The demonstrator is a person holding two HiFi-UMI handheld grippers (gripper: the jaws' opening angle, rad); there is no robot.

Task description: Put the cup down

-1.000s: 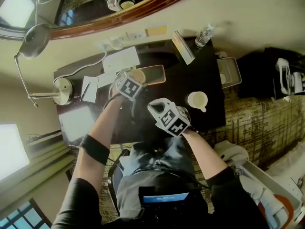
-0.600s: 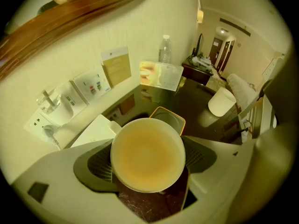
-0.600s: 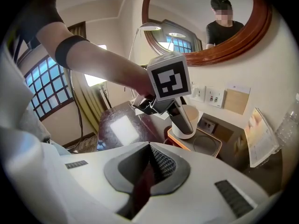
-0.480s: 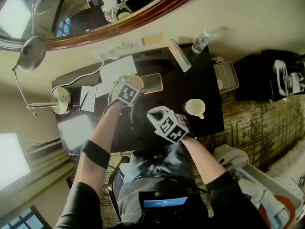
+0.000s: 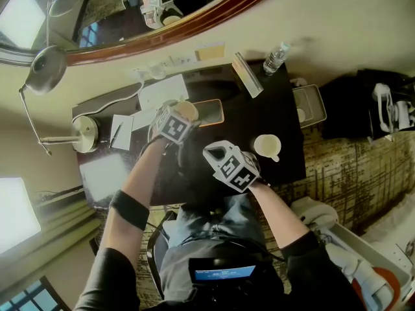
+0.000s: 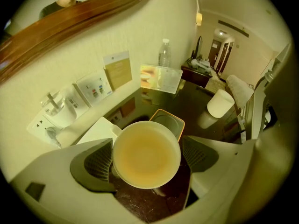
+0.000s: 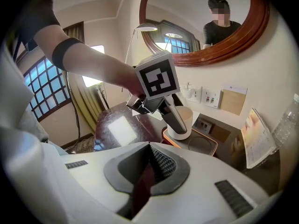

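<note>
Cup (image 6: 146, 154): upright, looks empty, sitting right between the jaws of the left gripper (image 5: 178, 116), handle poking out toward the far left.
Spot: down on the dark desk (image 5: 259, 109) by the look of it, at the near corner of the orange-rimmed tray (image 6: 170, 120). Can't tell whether on that corner or just beside it.
Left gripper: spread wide around the cup and just been opening further. Left pad (image 6: 100, 162) right up against the cup's side, a sliver of gap at the right pad, so probably not squeezing anymore.
Right gripper (image 7: 152, 171): shut tight on nothing, hovering nearer the front edge of the desk, well apart from the cup and just looking on.
Done so far: lowering pretty much finished, and letting go looks underway or complete.
Left to do: lifting the left gripper clear. That's basically it.
Watch out for: clipping the rim or the handle on the way up, or dragging the cup along with that left pad so close. If half on the tray's edge, could wobble too.
Other stuff: second white cup (image 5: 267, 146) off to the right, water bottle (image 5: 277, 57) at the back, papers (image 5: 162, 86) and a lamp base (image 5: 84, 135) to the left. None of it in the way.
</note>
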